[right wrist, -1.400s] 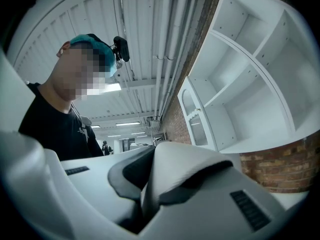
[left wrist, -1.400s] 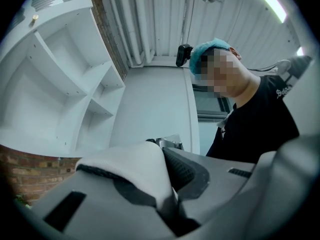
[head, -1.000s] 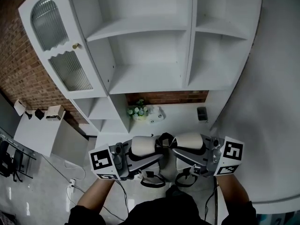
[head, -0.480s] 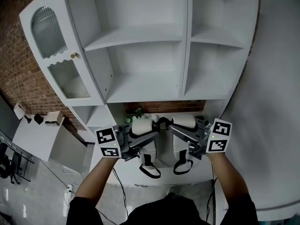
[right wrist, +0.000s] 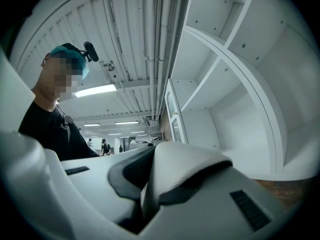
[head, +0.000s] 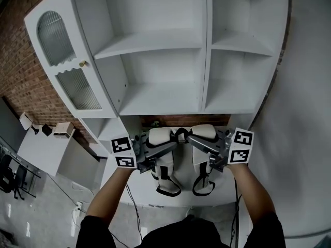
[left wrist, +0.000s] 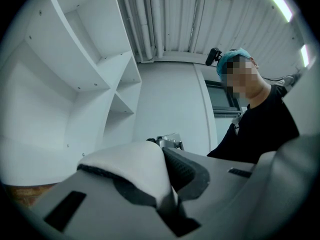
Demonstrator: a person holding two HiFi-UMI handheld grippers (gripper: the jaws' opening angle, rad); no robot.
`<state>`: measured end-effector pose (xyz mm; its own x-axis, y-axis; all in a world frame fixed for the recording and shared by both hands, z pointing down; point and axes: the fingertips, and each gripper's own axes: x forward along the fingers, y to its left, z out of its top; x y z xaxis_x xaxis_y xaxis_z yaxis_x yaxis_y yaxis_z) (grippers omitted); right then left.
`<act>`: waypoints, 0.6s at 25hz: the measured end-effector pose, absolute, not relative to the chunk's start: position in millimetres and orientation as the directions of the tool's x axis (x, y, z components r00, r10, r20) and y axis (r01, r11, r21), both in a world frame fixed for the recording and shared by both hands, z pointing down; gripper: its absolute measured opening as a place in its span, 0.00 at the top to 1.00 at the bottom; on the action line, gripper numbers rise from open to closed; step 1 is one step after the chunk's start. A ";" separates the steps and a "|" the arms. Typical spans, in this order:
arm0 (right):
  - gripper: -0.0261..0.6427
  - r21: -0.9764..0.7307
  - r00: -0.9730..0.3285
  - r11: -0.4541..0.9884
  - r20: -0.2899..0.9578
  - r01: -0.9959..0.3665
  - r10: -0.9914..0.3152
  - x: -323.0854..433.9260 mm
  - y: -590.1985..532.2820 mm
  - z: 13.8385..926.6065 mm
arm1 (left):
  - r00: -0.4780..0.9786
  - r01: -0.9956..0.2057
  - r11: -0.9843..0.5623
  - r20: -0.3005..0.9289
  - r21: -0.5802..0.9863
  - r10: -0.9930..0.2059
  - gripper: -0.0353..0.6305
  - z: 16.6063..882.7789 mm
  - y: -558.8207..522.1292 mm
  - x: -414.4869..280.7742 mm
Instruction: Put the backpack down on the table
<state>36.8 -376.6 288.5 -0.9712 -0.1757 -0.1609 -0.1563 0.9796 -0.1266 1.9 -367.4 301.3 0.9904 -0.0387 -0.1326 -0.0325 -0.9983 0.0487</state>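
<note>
In the head view a white backpack [head: 161, 136] with black trim hangs between both grippers over the white table [head: 227, 191]. Its two shoulder straps [head: 166, 183] dangle toward the table's near edge. My left gripper [head: 164, 150] is shut on the pack's left top part. My right gripper [head: 195, 141] is shut on its right top part. In the left gripper view white fabric [left wrist: 131, 165] fills the space between the jaws of the left gripper [left wrist: 169, 203]. The right gripper view shows the same fabric [right wrist: 184, 167] pinched by the right gripper [right wrist: 142, 204]. Whether the pack's bottom touches the table is hidden.
A tall white shelf unit [head: 160, 89] with open compartments rises right behind the table. Its glass door [head: 67, 61] stands at the left, against a brick wall [head: 20, 76]. A low white side table [head: 44, 146] with small items is at the lower left. A cable [head: 129, 205] runs down off the table.
Both grippers carried the backpack forward, from in front of the table to over it, close to the shelf unit. The straps now hang over the tabletop; the flowers behind are hidden.
</note>
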 end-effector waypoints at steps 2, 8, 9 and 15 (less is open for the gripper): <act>0.90 -0.138 -0.972 0.979 -0.161 -0.150 -0.171 37.7 -378.5 295.9 | 0.990 -0.047 -0.997 -0.130 0.067 -0.055 0.87 308.3 -372.2 1.5; 0.90 -0.187 -0.975 0.968 -0.112 -0.170 -0.193 30.7 -392.6 337.6 | 0.991 -0.070 -0.990 -0.107 0.119 -0.083 0.87 348.5 -384.6 0.3; 0.90 -0.203 -0.975 0.965 -0.110 -0.167 -0.192 30.2 -394.3 343.0 | 0.991 -0.071 -0.989 -0.107 0.129 -0.085 0.87 353.3 -385.2 0.6; 0.90 -0.251 -0.973 0.950 -0.086 -0.185 -0.212 29.0 -396.0 375.2 | 0.992 -0.066 -0.983 -0.096 0.170 -0.083 0.87 383.1 -382.3 5.4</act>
<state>29.0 -396.0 375.2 -0.9734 -0.2125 -0.0859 -0.1853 0.9501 -0.2509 5.4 -382.3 383.1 0.9919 -0.0833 -0.0963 -0.0661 -0.9833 0.1698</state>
